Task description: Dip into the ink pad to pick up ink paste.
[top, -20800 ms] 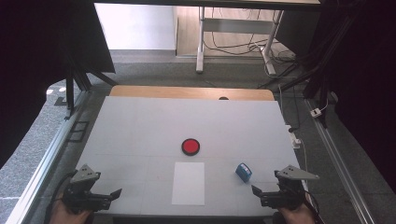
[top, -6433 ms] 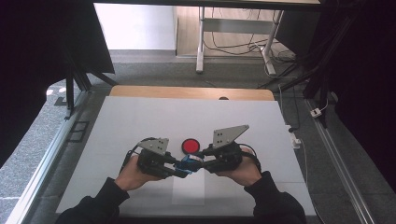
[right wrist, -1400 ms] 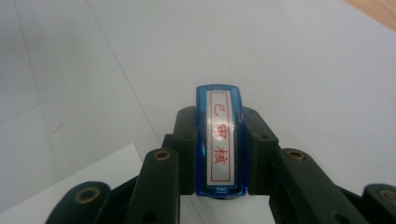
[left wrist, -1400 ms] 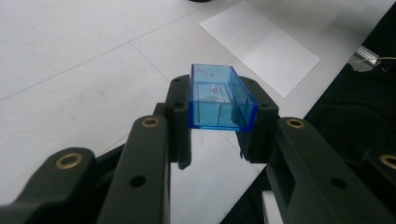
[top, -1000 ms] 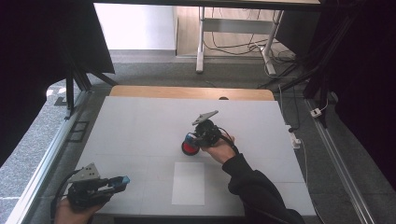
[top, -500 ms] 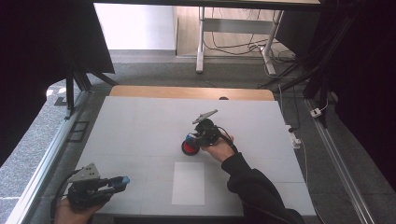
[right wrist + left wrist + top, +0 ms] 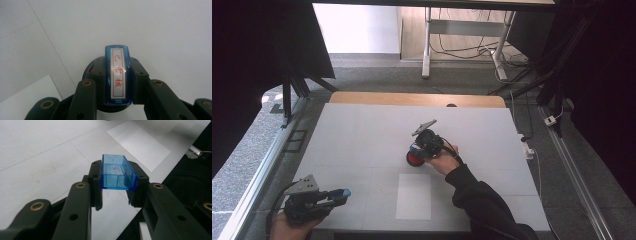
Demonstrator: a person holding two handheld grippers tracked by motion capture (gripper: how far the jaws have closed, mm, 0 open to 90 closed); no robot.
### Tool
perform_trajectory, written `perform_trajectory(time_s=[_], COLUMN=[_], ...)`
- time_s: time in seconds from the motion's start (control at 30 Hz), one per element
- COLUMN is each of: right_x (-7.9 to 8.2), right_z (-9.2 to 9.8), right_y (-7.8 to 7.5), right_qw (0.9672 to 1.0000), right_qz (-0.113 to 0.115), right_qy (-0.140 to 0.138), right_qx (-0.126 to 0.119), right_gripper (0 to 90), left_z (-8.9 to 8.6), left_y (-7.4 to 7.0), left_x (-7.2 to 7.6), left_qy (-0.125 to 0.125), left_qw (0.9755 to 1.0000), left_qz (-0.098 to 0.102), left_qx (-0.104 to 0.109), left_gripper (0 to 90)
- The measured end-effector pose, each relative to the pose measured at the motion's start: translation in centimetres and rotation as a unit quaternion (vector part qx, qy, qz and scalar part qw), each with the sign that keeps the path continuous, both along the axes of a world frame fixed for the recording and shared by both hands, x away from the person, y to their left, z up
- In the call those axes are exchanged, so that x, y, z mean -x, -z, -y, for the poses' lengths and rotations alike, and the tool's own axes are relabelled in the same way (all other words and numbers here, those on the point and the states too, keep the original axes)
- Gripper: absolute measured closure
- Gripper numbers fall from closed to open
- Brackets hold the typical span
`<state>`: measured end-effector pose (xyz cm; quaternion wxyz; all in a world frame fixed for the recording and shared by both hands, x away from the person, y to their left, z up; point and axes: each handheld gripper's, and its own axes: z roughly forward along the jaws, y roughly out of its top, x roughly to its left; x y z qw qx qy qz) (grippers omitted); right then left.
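A: High view first. The left gripper (image 7: pixel 339 194) is seen near the bench's (image 7: pixel 362 130) front left corner, and a small blue cap (image 7: pixel 344 192) is clamped at its tip.

B: Confirmed in the left gripper view: the clear blue cap (image 7: pixel 117 171) is pinched between the two jaws, open side up, held above the bench surface. A white sheet of paper (image 7: pixel 138 143) is seen beyond it.

A: Right gripper (image 7: pixel 418 150)?

B: Placed around the middle of the bench, tipped down over a red ink pad (image 7: pixel 413 159). In the right gripper view a blue stamp (image 7: pixel 118 75) is squeezed between the jaws, its label with red characters facing the camera, and the round pad (image 7: pixel 90 71) is partly seen just beneath it.

A: Stamp touching the pad?

B: Cannot be told; the contact is hidden by the jaws.

A: Paper?

B: The sheet (image 7: pixel 413 196) is laid flat toward the front edge, just in front of the pad, apart from it.
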<state>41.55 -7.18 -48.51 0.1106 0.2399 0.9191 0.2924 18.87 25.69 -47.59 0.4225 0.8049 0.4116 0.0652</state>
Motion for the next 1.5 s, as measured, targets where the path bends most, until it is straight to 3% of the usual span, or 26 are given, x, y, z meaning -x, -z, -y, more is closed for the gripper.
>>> perform_trajectory(time_s=[0.13,0.23,0.47,0.73,1.07,1.3,1.43,1.5], right_x=[0.4,0.5,-0.5,-1.5,-1.0,-0.6,-0.2,0.0], right_z=[-0.5,-0.5,0.7,1.9,1.7,2.1,1.8,1.6], right_y=[0.0,0.0,0.2,0.6,0.3,-1.4,-2.0,-2.0], right_qw=[0.9996,0.9996,0.9993,0.9945,0.9968,0.9949,0.9957,0.997], right_qz=[0.02,0.021,-0.021,-0.063,-0.042,-0.033,-0.022,-0.014], right_qy=[-0.006,-0.004,0.012,0.029,0.021,0.014,0.004,-0.001], right_qx=[0.018,0.018,-0.028,-0.079,-0.065,-0.094,-0.09,-0.077], right_gripper=[70.7,70.8,70.7,70.6,70.4,70.4,70.4,70.4], left_z=[0.0,0.1,0.0,0.0,0.0,0.0,0.0,0.0], left_y=[0.0,0.0,0.0,0.0,0.0,0.0,0.0,0.0], left_x=[0.0,0.0,0.0,0.0,0.0,0.0,0.0,0.0], left_qy=[0.0,0.0,0.001,0.001,0.001,0.001,0.001,0.001], left_qw=[1.0,1.0,1.0,1.0,1.0,1.0,1.0,1.0], left_qz=[0.0,0.001,0.0,0.0,0.0,0.0,0.0,0.0], left_qx=[-0.001,-0.003,-0.002,-0.002,-0.002,-0.003,-0.003,-0.003], left_gripper=[68.4,68.4,68.4,68.4,68.4,68.4,68.4,68.4])
